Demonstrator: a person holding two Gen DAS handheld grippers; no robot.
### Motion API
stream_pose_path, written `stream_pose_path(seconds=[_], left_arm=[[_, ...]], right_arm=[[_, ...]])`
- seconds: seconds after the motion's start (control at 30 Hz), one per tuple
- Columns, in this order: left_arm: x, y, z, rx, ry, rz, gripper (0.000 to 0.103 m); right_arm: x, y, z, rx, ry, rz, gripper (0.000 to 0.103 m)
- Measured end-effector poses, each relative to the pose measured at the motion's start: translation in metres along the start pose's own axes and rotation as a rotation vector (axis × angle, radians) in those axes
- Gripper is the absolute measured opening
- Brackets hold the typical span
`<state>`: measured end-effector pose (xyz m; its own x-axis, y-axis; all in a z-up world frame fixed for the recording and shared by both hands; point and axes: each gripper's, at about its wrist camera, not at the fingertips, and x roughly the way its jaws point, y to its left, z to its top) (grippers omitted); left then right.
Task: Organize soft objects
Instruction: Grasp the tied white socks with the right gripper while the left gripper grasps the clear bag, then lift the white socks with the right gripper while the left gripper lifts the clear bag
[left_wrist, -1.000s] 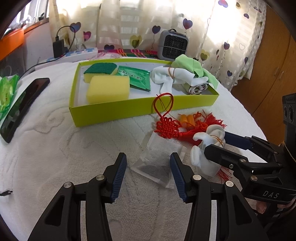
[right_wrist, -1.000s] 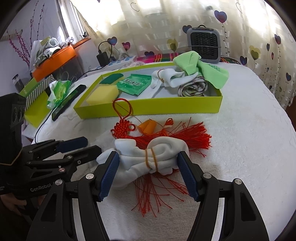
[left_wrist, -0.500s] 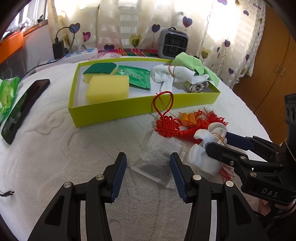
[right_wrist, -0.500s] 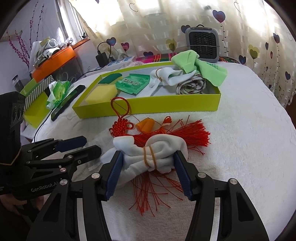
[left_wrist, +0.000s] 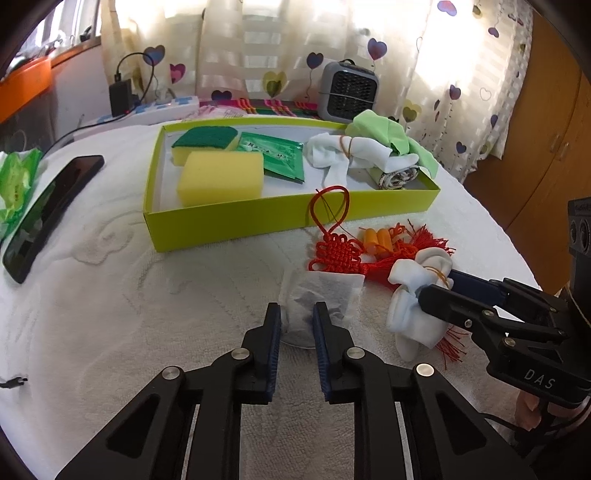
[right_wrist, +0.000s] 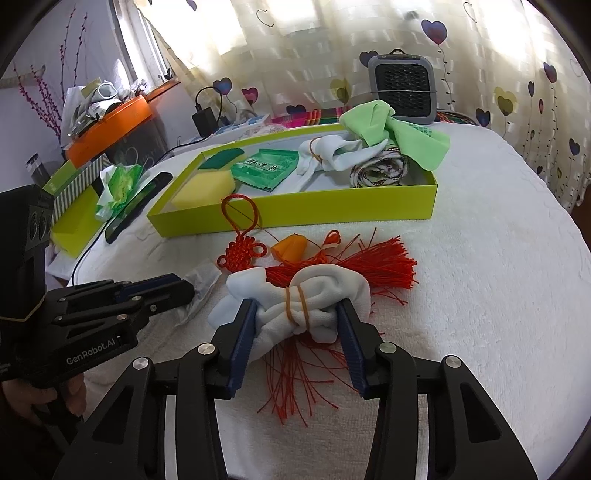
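My left gripper is shut on a clear plastic sachet lying on the white tablecloth. My right gripper is shut on a white sock bundle tied with a rubber band, which lies on a red tassel knot. The bundle also shows in the left wrist view. A lime green box behind holds two sponges, a green packet, white socks, a green cloth and a rolled patterned cloth.
A black phone and a green wrapper lie at the left. A small grey heater and a power strip stand behind the box. An orange item lies by the tassel. A wooden cabinet is at the right.
My left gripper has closed from wide open onto the sachet. My right gripper has closed tighter on the sock bundle.
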<state>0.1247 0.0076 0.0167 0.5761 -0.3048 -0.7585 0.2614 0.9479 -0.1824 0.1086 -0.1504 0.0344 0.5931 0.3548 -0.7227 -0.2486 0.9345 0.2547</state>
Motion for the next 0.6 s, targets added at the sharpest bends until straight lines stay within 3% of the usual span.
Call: stream_pose_path(seconds=[0.6], left_arm=[[-0.006, 0.004, -0.001, -0.018, -0.018, -0.009, 0.009]], right_arm=[[-0.012, -0.003, -0.001, 0.01, -0.049, 0.021, 0.04]])
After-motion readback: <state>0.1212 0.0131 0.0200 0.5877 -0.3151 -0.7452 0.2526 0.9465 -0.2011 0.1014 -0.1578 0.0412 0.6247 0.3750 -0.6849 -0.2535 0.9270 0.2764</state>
